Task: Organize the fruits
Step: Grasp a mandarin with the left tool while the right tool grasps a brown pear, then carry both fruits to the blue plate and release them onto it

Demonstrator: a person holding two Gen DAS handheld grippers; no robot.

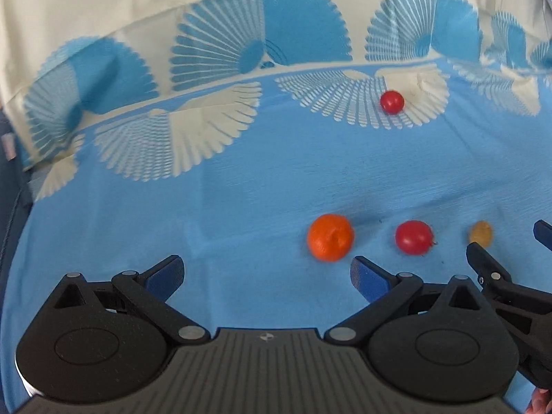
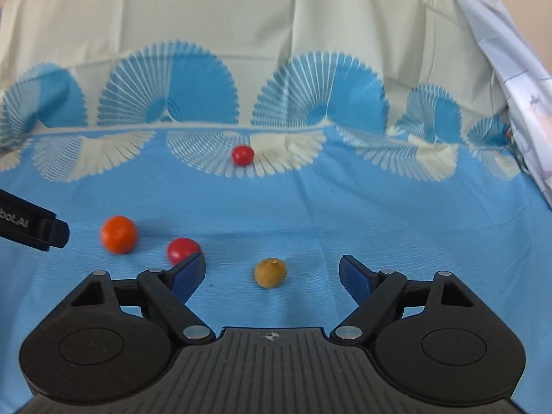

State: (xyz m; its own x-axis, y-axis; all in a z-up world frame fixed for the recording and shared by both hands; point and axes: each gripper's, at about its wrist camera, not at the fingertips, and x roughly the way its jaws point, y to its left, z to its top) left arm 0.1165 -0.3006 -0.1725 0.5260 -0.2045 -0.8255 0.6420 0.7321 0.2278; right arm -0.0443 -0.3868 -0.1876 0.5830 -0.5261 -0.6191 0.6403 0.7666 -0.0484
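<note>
While both grippers are held low over the blue cloth with white fan prints (image 2: pixel 345 214), four small fruits are seen lying on it. In the right wrist view, a dull yellow-brown round fruit (image 2: pixel 270 272) lies ahead of the right gripper (image 2: pixel 272 276), in line with the gap between its blue-padded fingers (image 2: pixel 188 274), whose jaws are spread wide and touch nothing. A glossy red round fruit (image 2: pixel 181 249) sits just beyond the left finger, partly hidden by it, and an orange round fruit (image 2: pixel 119 234) lies further left, near the black tip of the other gripper at the left edge. A second, smaller red round fruit (image 2: pixel 242 155) rests far back on a white fan print, well apart from the rest. In the left wrist view, the left gripper (image 1: pixel 267 276) is also spread wide with nothing between its fingers (image 1: pixel 165 276); the orange fruit lies just beyond its right finger, off to the right of the gap. Behind the surface the cloth rises as a cream backdrop (image 2: pixel 241 27).
</note>
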